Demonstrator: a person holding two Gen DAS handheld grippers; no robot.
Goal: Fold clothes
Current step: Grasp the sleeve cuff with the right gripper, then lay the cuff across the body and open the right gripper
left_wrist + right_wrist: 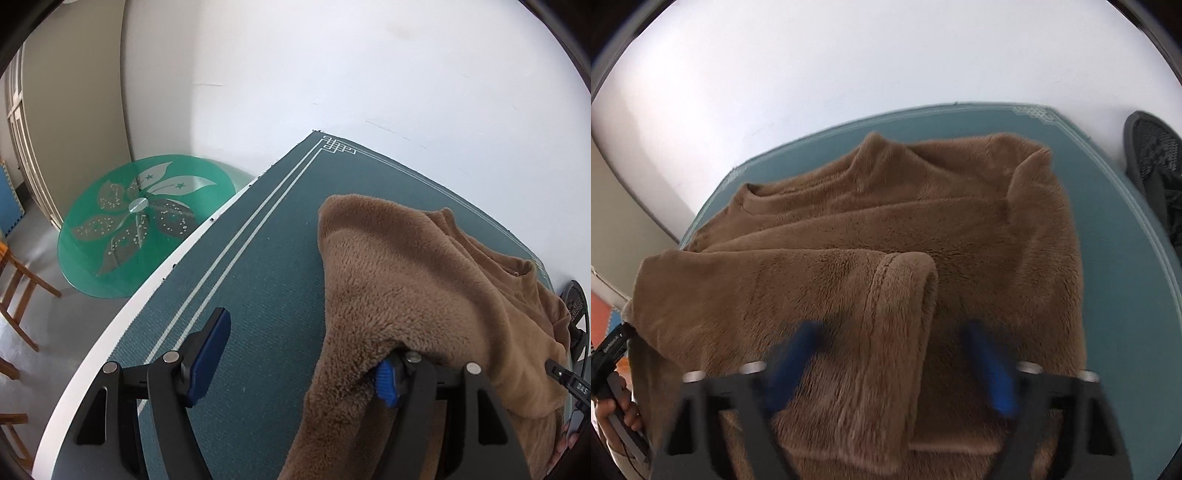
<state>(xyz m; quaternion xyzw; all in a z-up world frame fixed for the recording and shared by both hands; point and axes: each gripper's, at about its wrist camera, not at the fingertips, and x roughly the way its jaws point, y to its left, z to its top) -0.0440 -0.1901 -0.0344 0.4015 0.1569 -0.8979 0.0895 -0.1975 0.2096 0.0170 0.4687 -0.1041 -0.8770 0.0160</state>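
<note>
One brown fleece sweater (871, 229), plush, partly folded, sleeve cuff laid across its body, lies on a teal mat (258, 266) over the worktop. Left hand-held gripper (295, 365): spread wide, fleece draped over one finger. Right hand-held gripper (890, 365): blurred, apparently released. Left view alone shows one green glass table (147, 221).

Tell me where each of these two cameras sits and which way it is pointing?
Left wrist view: sits on the left gripper, looking along its open fingers across the teal mat toward a white wall and a green glass table; its right finger is draped by the brown fleece top.
Right wrist view: sits on the right gripper, looking over the fleece toward the wall; a hand shows at lower left.
Shared: fleece top, mat, wall.
</note>
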